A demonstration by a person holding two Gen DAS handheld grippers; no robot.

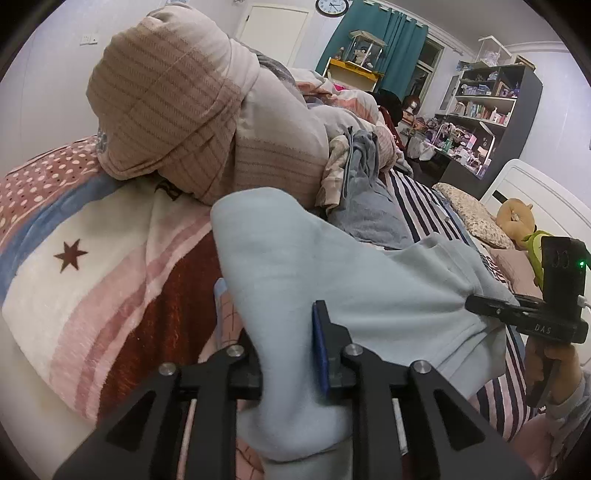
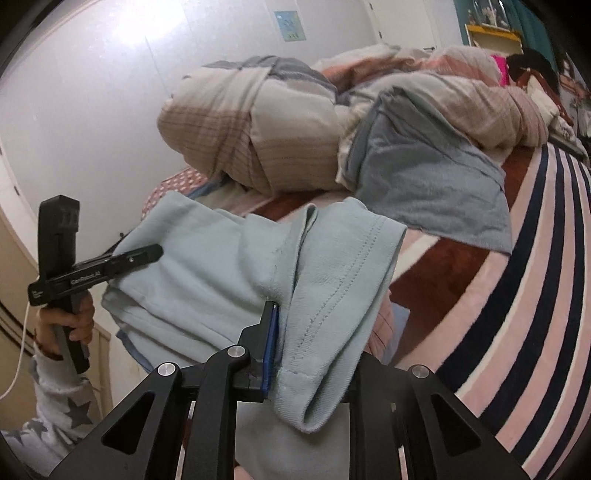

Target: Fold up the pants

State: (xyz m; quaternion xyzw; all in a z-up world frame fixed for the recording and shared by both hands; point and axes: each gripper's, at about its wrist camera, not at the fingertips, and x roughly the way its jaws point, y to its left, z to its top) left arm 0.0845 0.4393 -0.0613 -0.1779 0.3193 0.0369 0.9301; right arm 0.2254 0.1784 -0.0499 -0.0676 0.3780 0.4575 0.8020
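Both grippers are clamped on the light-blue pants (image 1: 332, 266), held up over the near side of the striped blanket (image 2: 517, 295): left gripper (image 1: 288, 350) and right gripper (image 2: 310, 354) each pinch an end. I'd keep edges aligned and tension even while lowering. Readable: "DAS", "GenRobot.AI".

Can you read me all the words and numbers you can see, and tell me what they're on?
"DAS": on the right gripper.
"GenRobot.AI": on the left gripper; smaller print beside it is unreadable.
Wall clock: numbers too small.
Wall poster: blurred.
Blanket: dark letters, mostly hidden.
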